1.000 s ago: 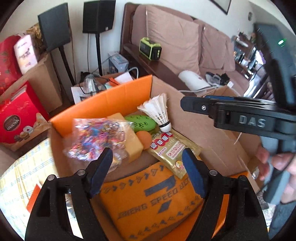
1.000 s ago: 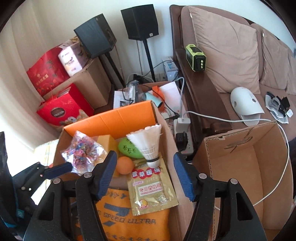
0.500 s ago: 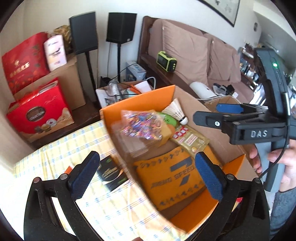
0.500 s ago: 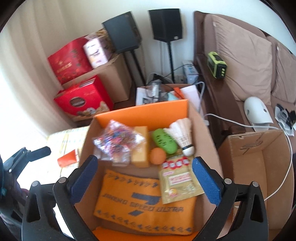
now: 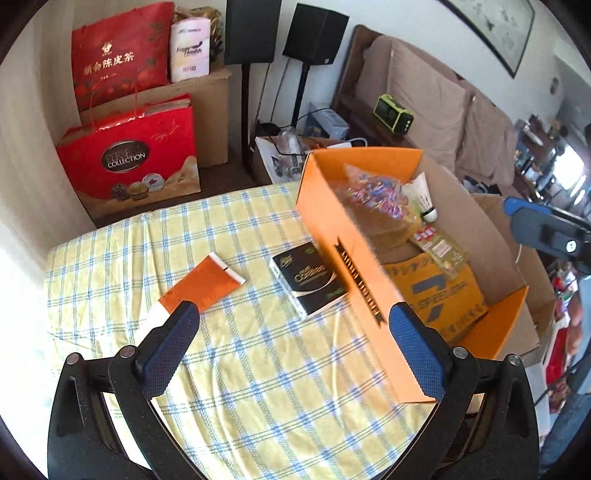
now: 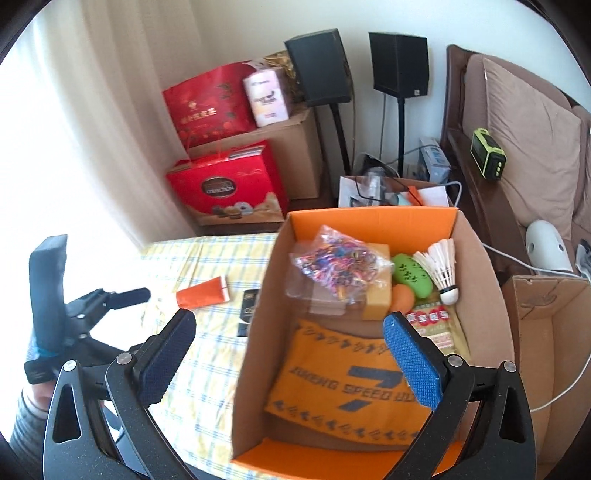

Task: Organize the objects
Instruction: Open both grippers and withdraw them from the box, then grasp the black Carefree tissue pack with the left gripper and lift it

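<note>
An orange cardboard box (image 5: 354, 258) (image 6: 258, 332) stands on the checked tablecloth (image 5: 236, 369). It holds a bag of coloured bands (image 6: 340, 266), a shuttlecock (image 6: 443, 266), a green case (image 6: 412, 277), an orange ball (image 6: 400, 299), a gold sachet (image 6: 436, 328) and an orange cloth (image 6: 351, 384). A black box (image 5: 308, 278) and an orange packet (image 5: 201, 282) lie on the cloth left of it. My left gripper (image 5: 291, 347) is open above the tablecloth, empty. My right gripper (image 6: 288, 354) is open over the box's near wall, empty.
Red gift bags (image 5: 129, 155) and a brown carton (image 5: 214, 110) stand on the floor behind the table, beside two speakers on stands (image 5: 314, 33). A sofa (image 5: 424, 96) runs along the right. An open brown carton (image 6: 550, 332) sits right of the orange box.
Both grippers' jaws opened wide. The left gripper swung left, off the box and over the tablecloth. The right gripper drew back and up from the box, which now shows whole.
</note>
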Available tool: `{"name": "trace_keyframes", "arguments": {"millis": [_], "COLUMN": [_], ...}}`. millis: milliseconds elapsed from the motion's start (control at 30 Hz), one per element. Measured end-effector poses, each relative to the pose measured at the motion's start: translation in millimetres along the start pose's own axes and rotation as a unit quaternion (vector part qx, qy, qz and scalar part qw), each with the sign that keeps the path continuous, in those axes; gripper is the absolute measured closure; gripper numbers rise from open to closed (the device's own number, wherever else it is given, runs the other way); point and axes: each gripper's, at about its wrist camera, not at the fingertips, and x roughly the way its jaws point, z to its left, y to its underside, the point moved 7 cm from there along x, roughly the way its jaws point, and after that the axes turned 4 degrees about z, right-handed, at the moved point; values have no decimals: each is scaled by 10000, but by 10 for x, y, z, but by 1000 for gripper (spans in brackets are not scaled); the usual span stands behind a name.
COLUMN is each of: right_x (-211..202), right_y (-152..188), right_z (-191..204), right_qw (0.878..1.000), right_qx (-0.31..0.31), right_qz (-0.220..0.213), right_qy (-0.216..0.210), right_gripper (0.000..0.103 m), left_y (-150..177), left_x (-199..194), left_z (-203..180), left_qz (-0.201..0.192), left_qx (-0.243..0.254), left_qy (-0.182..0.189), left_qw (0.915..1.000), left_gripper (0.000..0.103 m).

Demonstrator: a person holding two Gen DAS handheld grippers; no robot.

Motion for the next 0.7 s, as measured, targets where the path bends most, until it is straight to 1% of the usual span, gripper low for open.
{"name": "trace_keyframes", "arguments": {"millis": [67,200,300,433,567,700], "right_x": [-6,38,69,83,95,158], "right_y": [79,254,349,463,553,598], "right_z": [58,92,81,61,24,-38], "right_qw": [10000,10000,9999,9999,9997,9996], "right_qx": [-52,30,93,134,157,272], "right_qz": [-72,-80,-81,-91,-94,-52], "right_qy": [30,-51,13,49,151,24], "right_gripper": [1,0,0,1,1,1], "left_y": [101,305,381,381,344,311], "left_x": [54,240,354,484,655,849], "left_z": [44,72,71,8,-55,-81], "left_qz": [-15,105,97,3,-12,56], "left_qx": [57,127,166,352,530,663], "left_qy": [22,16,-8,-68,-95,-267], "left_qw": [10000,9999,9998,9994,9986,9974], "left_gripper": [0,0,0,0,1,1]}}
